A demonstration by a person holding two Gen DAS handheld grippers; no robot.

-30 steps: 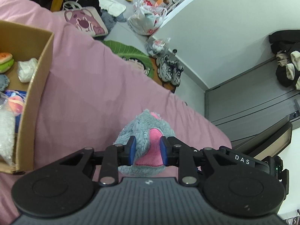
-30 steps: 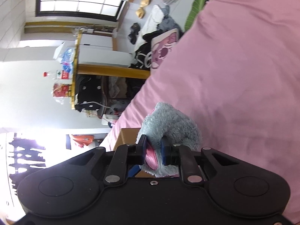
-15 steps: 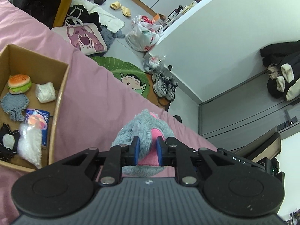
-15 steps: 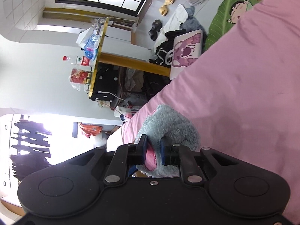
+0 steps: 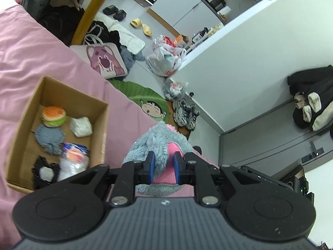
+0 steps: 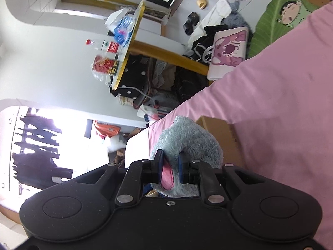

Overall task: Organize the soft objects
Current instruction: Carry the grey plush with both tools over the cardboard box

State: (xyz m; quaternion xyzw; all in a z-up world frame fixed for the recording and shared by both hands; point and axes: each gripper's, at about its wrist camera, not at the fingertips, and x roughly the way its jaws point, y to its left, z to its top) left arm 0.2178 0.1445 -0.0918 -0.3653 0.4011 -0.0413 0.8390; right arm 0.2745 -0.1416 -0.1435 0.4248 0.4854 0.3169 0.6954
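Note:
A fluffy grey-blue plush with pink lining [image 5: 158, 143] hangs above the pink bedspread [image 5: 37, 58], held from two sides. My left gripper [image 5: 162, 166] is shut on one end of it. My right gripper [image 6: 170, 167] is shut on the other end, where the same plush [image 6: 187, 137] shows a pink flap. To the left and below stands an open cardboard box [image 5: 102, 125] holding a burger toy [image 5: 53, 116], a white pouch [image 5: 81, 126], a grey fuzzy piece [image 5: 49, 138] and several other soft items. The right wrist view shows the box's brown side [image 6: 222, 133] behind the plush.
Past the bed's edge the floor carries a pink bear cushion [image 5: 105, 61], a green leaf rug [image 5: 143, 98], sneakers [image 5: 185, 114], a plastic bag [image 5: 166, 59] and slippers [image 5: 141, 26]. A yellow-rimmed table [image 6: 133, 41] with bottles stands near the bed.
Both grippers have risen with the plush between them. The left jaws have closed tighter on it, and the box's whole inside has come into the left view.

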